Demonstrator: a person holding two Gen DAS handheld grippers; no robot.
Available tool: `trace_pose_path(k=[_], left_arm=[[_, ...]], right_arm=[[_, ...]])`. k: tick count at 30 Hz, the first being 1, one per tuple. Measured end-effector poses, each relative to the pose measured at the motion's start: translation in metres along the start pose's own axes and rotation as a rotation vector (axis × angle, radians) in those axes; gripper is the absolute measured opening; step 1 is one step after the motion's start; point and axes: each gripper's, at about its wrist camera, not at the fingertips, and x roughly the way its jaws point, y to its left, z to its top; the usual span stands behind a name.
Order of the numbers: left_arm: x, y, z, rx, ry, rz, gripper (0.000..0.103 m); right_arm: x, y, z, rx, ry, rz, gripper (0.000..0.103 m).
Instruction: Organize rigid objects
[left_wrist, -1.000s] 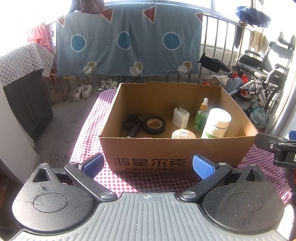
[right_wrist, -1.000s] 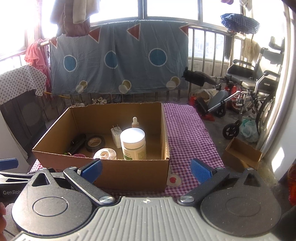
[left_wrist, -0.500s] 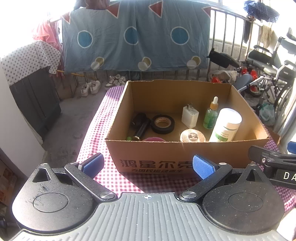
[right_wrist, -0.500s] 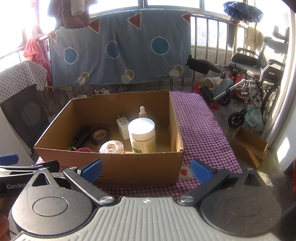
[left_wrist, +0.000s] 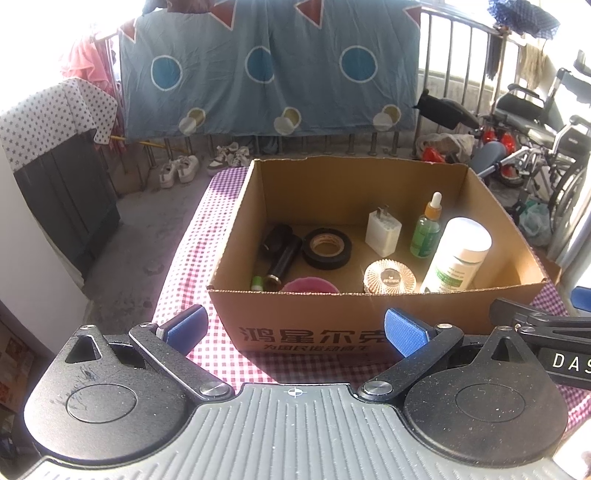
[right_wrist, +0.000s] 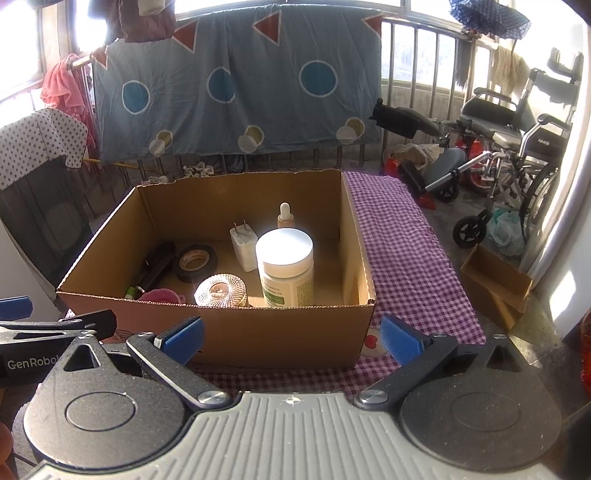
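A cardboard box (left_wrist: 332, 332) (right_wrist: 280, 332) stands on a purple checked tablecloth (left_wrist: 192, 236) (right_wrist: 406, 258). Inside are a white jar (left_wrist: 458, 254) (right_wrist: 285, 266), a green dropper bottle (left_wrist: 427, 229), a white charger plug (left_wrist: 383, 232) (right_wrist: 243, 243), a black tape roll (left_wrist: 327, 248) (right_wrist: 195, 258), a round ribbed lid (left_wrist: 390, 277) (right_wrist: 221, 290), a black torch (left_wrist: 282, 254), and a pink item (left_wrist: 309, 285). My left gripper (left_wrist: 293, 330) and right gripper (right_wrist: 291, 338) are open and empty, just in front of the box's near wall.
A blue sheet (left_wrist: 266, 70) hangs on the railing behind. A wheelchair (right_wrist: 517, 147) and clutter stand at the right. A small cardboard box (right_wrist: 495, 288) lies on the floor right of the table. A dark cabinet (left_wrist: 62, 192) is at the left.
Both grippers have risen and shifted a little, so I see deeper into the box. Nothing in the box has moved. Both grippers stay open.
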Motion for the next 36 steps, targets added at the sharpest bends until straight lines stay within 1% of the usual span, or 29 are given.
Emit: trace_pose_path(k=[9,36], left_arm=[[0.0040,0.0026,0.0010,-0.005,0.018,-0.008,0.102],[0.0022,0.0015,-0.0007,-0.007,0.017,-0.007,0.102]], right_arm=[[0.0013,0.0035,0.0000,-0.013,0.005,-0.016,0.103],[-0.0012,0.0054,-0.0003,-0.013,0.002,-0.018,0.103]])
